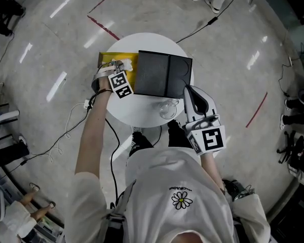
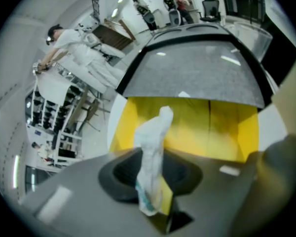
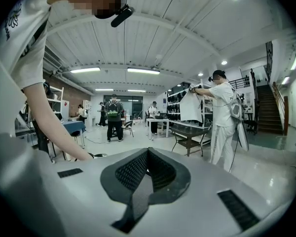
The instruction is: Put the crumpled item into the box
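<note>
While the left gripper (image 1: 117, 70) is hanging over the yellow box (image 1: 106, 61) at ten o'clock on the table (image 1: 142, 116), we are looking at the wad (image 2: 153, 147). It is sitting between jaws that are standing a little apart, with a gap showing beside it. We are guessing it is light, soft and squashy, so it may be clinging to one jaw. Pinching its thick middle is looking best. The right gripper (image 3: 147, 179) is waiting at four o'clock, jaws together, holding nothing.

No text can be read. A small line of print (image 1: 180, 188) is seen above the daisy (image 1: 181, 200) on the white shirt (image 1: 157, 184), but it is too small to be made out.
</note>
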A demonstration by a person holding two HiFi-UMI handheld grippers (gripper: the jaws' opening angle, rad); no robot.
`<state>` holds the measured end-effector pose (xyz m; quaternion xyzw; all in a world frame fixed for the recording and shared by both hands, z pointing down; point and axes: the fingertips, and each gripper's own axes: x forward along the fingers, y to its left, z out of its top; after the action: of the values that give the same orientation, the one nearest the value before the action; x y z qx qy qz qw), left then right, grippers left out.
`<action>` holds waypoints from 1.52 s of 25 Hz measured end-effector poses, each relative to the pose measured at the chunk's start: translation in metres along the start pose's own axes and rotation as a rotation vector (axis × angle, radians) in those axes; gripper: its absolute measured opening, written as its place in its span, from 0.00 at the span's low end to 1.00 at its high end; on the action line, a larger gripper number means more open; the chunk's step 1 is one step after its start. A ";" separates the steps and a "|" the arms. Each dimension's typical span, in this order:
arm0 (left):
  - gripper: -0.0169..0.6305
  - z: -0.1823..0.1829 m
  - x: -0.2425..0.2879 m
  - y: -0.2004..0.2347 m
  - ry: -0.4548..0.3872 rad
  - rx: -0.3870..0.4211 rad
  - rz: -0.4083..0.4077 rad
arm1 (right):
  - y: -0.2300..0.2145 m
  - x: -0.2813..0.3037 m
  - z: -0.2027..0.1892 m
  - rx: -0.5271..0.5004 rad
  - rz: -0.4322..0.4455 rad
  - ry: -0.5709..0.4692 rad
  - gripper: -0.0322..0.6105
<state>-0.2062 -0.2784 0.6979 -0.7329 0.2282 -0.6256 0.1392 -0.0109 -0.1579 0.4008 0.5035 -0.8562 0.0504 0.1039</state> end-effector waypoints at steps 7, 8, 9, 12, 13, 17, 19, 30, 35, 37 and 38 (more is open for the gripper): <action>0.33 0.001 -0.001 -0.011 -0.006 -0.069 -0.129 | 0.001 -0.004 -0.001 0.010 0.011 -0.001 0.05; 0.35 0.002 -0.003 -0.011 -0.008 -0.074 -0.140 | 0.001 -0.005 0.000 0.010 0.013 -0.003 0.05; 0.37 0.003 -0.005 -0.011 -0.009 -0.074 -0.149 | 0.002 -0.006 0.001 0.011 0.015 -0.004 0.05; 0.39 0.005 -0.010 -0.011 -0.011 -0.058 -0.171 | 0.003 -0.007 0.002 0.013 0.021 -0.008 0.05; 0.39 0.006 -0.012 -0.012 -0.015 -0.053 -0.185 | 0.004 -0.007 0.003 0.013 0.023 -0.011 0.05; 0.54 0.009 -0.016 -0.012 -0.027 -0.032 -0.194 | 0.006 -0.004 0.007 0.009 0.029 -0.029 0.05; 0.54 0.012 -0.021 -0.003 -0.038 -0.052 -0.168 | 0.007 -0.002 0.011 0.004 0.036 -0.045 0.05; 0.30 0.057 -0.147 0.159 -0.271 -0.269 0.278 | 0.027 0.018 0.054 -0.062 0.130 -0.154 0.05; 0.04 0.068 -0.254 0.219 -0.469 -0.482 0.532 | 0.039 0.028 0.074 -0.083 0.188 -0.210 0.05; 0.03 0.072 -0.296 0.223 -0.580 -0.606 0.583 | 0.044 0.031 0.078 -0.081 0.204 -0.225 0.05; 0.03 0.074 -0.318 0.223 -0.635 -0.652 0.613 | 0.046 0.033 0.080 -0.083 0.214 -0.236 0.05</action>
<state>-0.2058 -0.3138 0.3043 -0.7908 0.5601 -0.2013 0.1429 -0.0770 -0.1786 0.3317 0.4070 -0.9127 -0.0336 0.0173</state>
